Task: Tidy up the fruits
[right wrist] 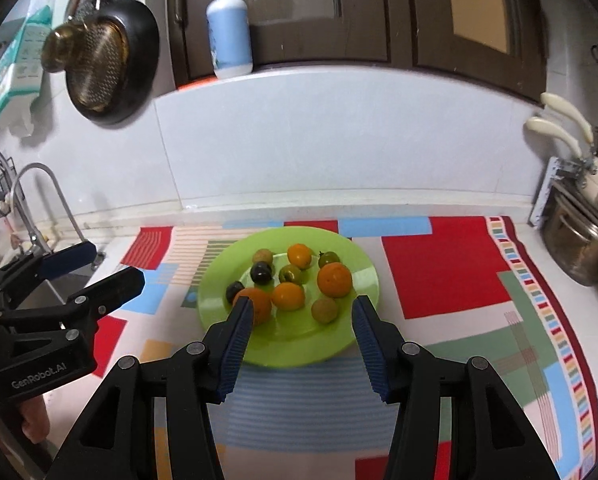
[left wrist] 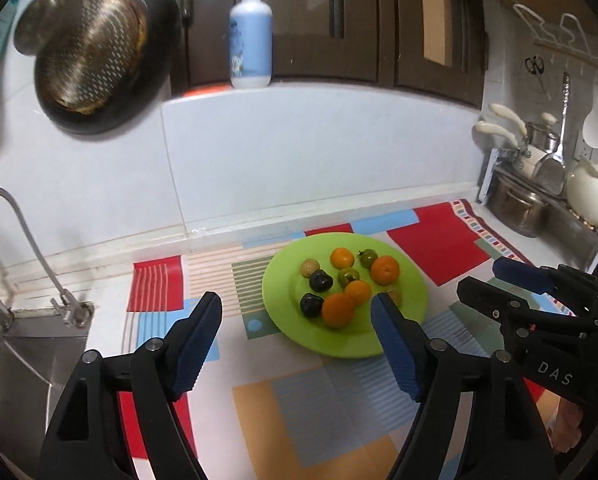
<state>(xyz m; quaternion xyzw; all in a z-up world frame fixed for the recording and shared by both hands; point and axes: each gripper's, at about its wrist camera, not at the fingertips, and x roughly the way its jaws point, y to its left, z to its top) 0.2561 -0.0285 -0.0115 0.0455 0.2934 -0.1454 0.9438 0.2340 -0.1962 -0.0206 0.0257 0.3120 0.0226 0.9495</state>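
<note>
A green plate (left wrist: 283,316) (right wrist: 355,268) sits on the patterned mat and holds several small fruits: oranges (left wrist: 385,270) (right wrist: 334,279), dark plums (left wrist: 320,281) (right wrist: 261,273), green-brown fruits (left wrist: 367,257) (right wrist: 329,258) and tan ones (left wrist: 309,267) (right wrist: 324,310). My left gripper (left wrist: 299,312) is open and empty, hovering in front of the plate's near left side. My right gripper (right wrist: 303,312) is open and empty, just above the plate's near edge. Each gripper also shows in the other's view, the right one (left wrist: 495,280) and the left one (right wrist: 95,264).
A sink with a faucet (left wrist: 23,248) (right wrist: 39,204) lies to the left. Pots and a white kettle (left wrist: 589,194) stand at the right. A soap bottle (left wrist: 251,36) (right wrist: 229,26) stands on the ledge behind. A pan with a strainer (left wrist: 95,52) hangs on the wall.
</note>
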